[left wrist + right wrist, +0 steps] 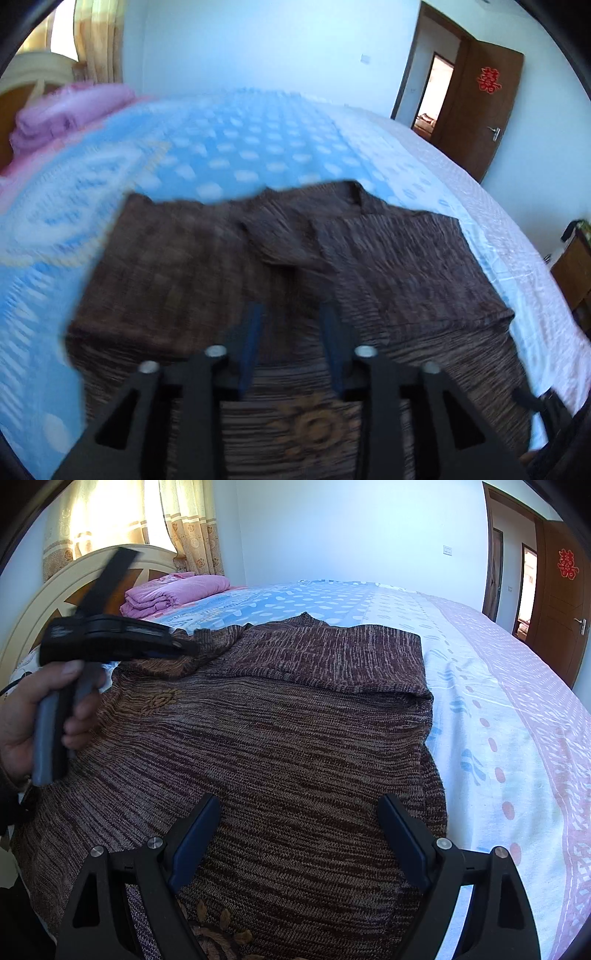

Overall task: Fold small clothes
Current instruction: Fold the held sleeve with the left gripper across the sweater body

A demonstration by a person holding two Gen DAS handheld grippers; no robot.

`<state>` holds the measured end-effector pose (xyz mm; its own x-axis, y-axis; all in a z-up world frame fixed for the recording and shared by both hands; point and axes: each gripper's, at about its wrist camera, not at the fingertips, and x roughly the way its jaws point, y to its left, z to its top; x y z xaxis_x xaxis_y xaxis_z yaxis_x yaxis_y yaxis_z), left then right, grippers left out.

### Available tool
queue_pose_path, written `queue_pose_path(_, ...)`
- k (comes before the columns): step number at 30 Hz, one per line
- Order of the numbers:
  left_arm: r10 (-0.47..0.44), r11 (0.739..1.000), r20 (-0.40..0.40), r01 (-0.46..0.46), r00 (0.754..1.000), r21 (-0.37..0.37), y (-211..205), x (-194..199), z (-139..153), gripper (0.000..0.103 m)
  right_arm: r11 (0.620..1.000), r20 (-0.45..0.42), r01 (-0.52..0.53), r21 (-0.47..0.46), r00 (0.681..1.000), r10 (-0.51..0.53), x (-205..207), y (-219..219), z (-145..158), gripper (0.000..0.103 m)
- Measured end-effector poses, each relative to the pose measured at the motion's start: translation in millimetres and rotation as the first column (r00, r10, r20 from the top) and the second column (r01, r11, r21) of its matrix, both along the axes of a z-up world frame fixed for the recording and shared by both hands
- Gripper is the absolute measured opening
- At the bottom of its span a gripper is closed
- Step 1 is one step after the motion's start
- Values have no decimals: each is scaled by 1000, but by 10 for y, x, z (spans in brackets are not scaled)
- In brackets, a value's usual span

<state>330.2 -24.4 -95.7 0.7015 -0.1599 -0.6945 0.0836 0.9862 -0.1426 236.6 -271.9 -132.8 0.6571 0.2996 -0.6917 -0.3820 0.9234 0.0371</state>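
A brown knitted sweater [295,258] [295,720] lies flat on the bed, with its right sleeve folded in across the chest and an orange stitched motif [160,701] on the front. My left gripper [291,314] hovers over the middle of the sweater, its blue fingers [253,339] apart with nothing between them. In the right wrist view a hand [22,723] holds this left gripper [181,648] above the sweater's left shoulder. My right gripper [299,808] stands wide open just above the sweater's lower part, gripping nothing.
The bed sheet [498,709] is blue, white and pink. A folded pink blanket [173,590] lies by the cream headboard [48,602]. Curtains [184,524] hang behind. A brown door [480,107] stands open at the right, beside wooden furniture [572,269].
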Motion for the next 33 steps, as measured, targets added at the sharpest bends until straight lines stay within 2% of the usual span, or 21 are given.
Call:
queue_pose_path(1, 17, 999, 45, -19, 999, 39, 86, -74, 74, 66, 1000, 1, 0, 0, 1000, 0, -1, -1, 0, 87)
queue_pose_path(2, 32, 997, 82, -37, 996, 65, 199, -104, 123, 79, 1000, 1, 0, 1, 1000, 0, -2, -1, 1, 87)
queue_pose_path(4, 83, 983, 150, -106, 985, 152, 484, -142, 188, 86, 1000, 5, 2, 3, 1000, -2, -1, 0, 5, 87)
queue_pose_path(5, 124, 963, 158, -157, 980, 219, 591, -105, 183, 89, 1000, 9, 4, 2, 1000, -4, -4, 0, 5, 87)
queue_pose_path(7, 192, 914, 125, -224, 973, 339, 776, 59, 86, 90, 1000, 8, 7, -4, 1000, -7, 1, 0, 17, 87)
queue_pose_path(8, 224, 895, 96, -243, 970, 374, 857, 139, 26, 90, 1000, 0, 12, -8, 1000, -12, 12, -2, 35, 87)
queue_pose_path(10, 263, 883, 23, -250, 965, 397, 1025, 280, -132, 90, 1000, -40, 25, -16, 999, -26, 60, 10, 107, 87)
queue_pose_path(12, 277, 886, -15, -249, 961, 391, 1115, 300, -268, 90, 999, -71, 38, 23, 997, -36, 125, 18, 227, 87)
queue_pose_path(16, 260, 896, -7, -238, 966, 375, 1100, 267, -316, 90, 992, -80, 34, 125, 996, -24, 416, 210, 576, 87)
queue_pose_path(18, 263, 900, -8, -243, 965, 363, 1121, 244, -317, 93, 992, -82, 6, 124, 997, 4, 658, 427, 662, 69)
queue_pose_path(22, 279, 924, -45, -255, 959, 286, 1204, 298, -375, 97, 994, -129, -57, 92, 989, 68, 1134, 932, 576, 66)
queue_pose_path(26, 276, 934, -47, -257, 960, 249, 1208, 289, -406, 97, 993, -176, -12, 114, 984, 32, 1503, 1187, 331, 66)
queue_pose_path(27, 276, 938, -50, -257, 960, 233, 1229, 288, -410, 97, 992, -183, -1, 123, 983, 23, 1581, 1211, 262, 60)
queue_pose_path(28, 275, 943, -57, -257, 960, 212, 1258, 289, -415, 97, 992, -188, 4, 130, 982, 21, 1606, 1237, 225, 49)
queue_pose_path(29, 272, 947, -65, -256, 960, 193, 1281, 292, -422, 97, 991, -202, 3, 134, 979, 25, 1635, 1250, 178, 15)
queue_pose_path(30, 271, 951, -71, -255, 960, 176, 1305, 295, -428, 97, 993, -204, 2, 120, 979, 22, 1621, 1261, 160, 4)
queue_pose_path(33, 269, 955, -82, -255, 960, 150, 1335, 295, -437, 97, 995, -182, -42, 93, 982, 58, 1442, 1280, 177, 3)
